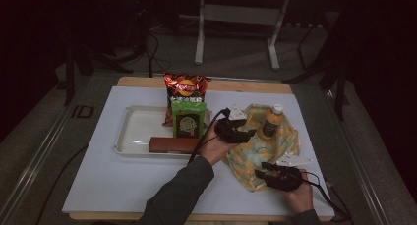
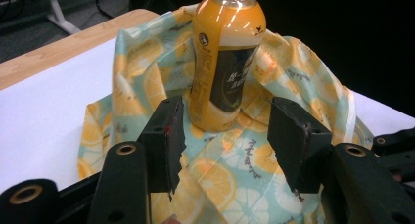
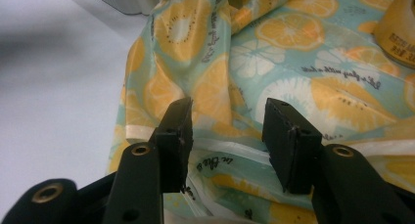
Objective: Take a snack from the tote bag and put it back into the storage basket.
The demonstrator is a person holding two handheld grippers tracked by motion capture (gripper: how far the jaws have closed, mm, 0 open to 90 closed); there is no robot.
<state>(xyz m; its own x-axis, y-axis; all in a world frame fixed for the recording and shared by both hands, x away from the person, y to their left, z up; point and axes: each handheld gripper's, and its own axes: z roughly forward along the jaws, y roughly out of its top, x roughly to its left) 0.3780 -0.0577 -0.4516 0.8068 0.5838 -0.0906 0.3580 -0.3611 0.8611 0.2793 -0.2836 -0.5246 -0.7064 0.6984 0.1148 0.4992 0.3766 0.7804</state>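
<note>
Juice bottle (image 2: 226, 57) standing in a lemon-print bag (image 1: 255, 146), centre right.
Both tools, left (image 1: 244, 132) and right (image 1: 263, 173), gape wide, holding nothing; a careless tug on the bag could topple the bottle.

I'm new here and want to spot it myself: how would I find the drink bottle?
Look to the right of the white tray, where a lemon-print bag lies crumpled. The bottle stands upright on it, the only orange, white-capped thing there.

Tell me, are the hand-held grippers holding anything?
No. The left hand-held gripper is open before the juice bottle; the right hand-held gripper is open over the bag.
</note>
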